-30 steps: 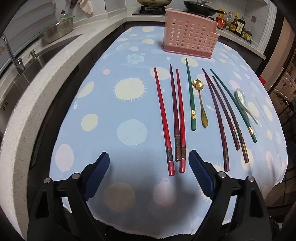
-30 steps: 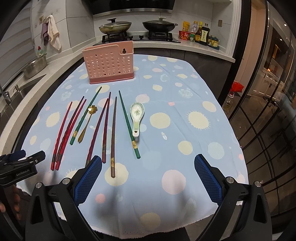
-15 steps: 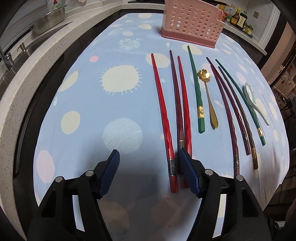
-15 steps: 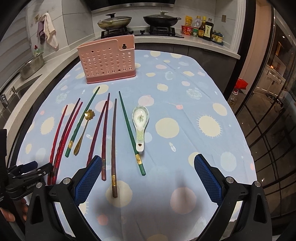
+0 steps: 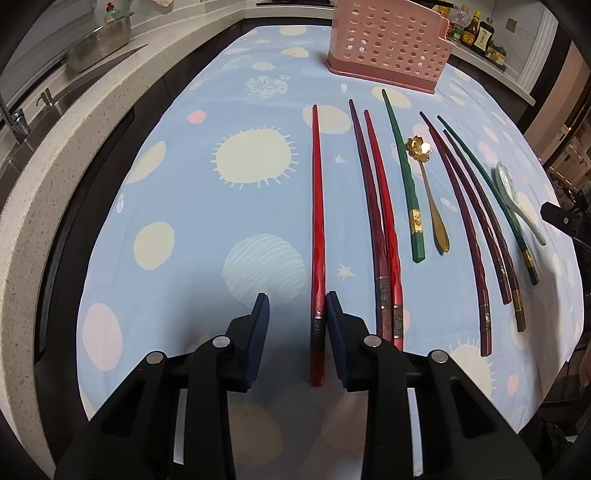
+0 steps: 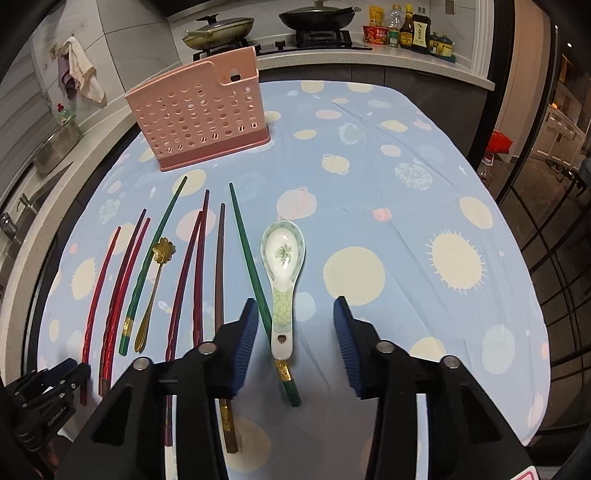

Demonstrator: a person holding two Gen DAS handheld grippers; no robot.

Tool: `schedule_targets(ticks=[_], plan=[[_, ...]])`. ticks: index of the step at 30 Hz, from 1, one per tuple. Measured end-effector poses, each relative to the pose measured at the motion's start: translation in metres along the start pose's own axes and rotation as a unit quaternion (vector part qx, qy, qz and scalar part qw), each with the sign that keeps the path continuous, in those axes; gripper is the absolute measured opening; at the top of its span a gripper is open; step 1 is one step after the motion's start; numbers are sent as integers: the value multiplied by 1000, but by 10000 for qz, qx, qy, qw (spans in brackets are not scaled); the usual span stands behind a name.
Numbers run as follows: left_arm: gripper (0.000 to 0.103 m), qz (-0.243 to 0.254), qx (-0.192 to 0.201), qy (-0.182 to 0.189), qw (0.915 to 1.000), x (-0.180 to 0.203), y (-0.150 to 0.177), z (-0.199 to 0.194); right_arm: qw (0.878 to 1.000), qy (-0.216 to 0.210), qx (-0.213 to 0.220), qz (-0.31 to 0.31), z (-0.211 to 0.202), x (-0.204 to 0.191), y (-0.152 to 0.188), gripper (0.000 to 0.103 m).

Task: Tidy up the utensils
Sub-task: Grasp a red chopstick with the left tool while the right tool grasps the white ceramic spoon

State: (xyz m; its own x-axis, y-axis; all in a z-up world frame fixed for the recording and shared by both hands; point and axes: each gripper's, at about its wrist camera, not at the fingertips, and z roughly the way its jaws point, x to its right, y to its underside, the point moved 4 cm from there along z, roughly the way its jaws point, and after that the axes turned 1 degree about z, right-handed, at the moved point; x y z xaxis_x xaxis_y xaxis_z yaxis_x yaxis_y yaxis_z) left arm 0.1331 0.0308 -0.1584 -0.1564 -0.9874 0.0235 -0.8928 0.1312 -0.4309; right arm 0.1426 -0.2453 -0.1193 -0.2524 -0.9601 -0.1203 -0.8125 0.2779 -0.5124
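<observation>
Several chopsticks, a gold spoon [image 5: 430, 192] and a white ceramic spoon [image 6: 282, 280] lie in a row on the blue dotted tablecloth. My left gripper [image 5: 297, 308] is low over the cloth and open, with the grip end of the leftmost red chopstick [image 5: 317, 236] between its fingers, close to the right finger. My right gripper [image 6: 293, 321] is open; the ceramic spoon's handle and a green chopstick [image 6: 255, 273] lie between its fingers. A pink perforated utensil holder [image 5: 388, 48] stands at the far end, also in the right wrist view [image 6: 199, 110].
A stone counter with a sink [image 5: 44, 122] runs along the left of the table. A stove with pans [image 6: 258, 26] and sauce bottles [image 6: 410, 29] is behind the holder. The table's front edge is just under both grippers.
Both grippers have come down and forward over the utensils. My left gripper's jaws have narrowed around the leftmost red chopstick. My right gripper's jaws have narrowed around the ceramic spoon's handle.
</observation>
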Motion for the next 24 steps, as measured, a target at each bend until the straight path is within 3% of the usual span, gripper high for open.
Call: schedule_targets(ticks=[8,24], plan=[[29,20,-23,-32,10000,1,-1,1,9988,-281,-300,262,26,3,2,17],[29,18,27,-16,10000,3,2,-1,9976,-510,-358,318,33,6,18,11]])
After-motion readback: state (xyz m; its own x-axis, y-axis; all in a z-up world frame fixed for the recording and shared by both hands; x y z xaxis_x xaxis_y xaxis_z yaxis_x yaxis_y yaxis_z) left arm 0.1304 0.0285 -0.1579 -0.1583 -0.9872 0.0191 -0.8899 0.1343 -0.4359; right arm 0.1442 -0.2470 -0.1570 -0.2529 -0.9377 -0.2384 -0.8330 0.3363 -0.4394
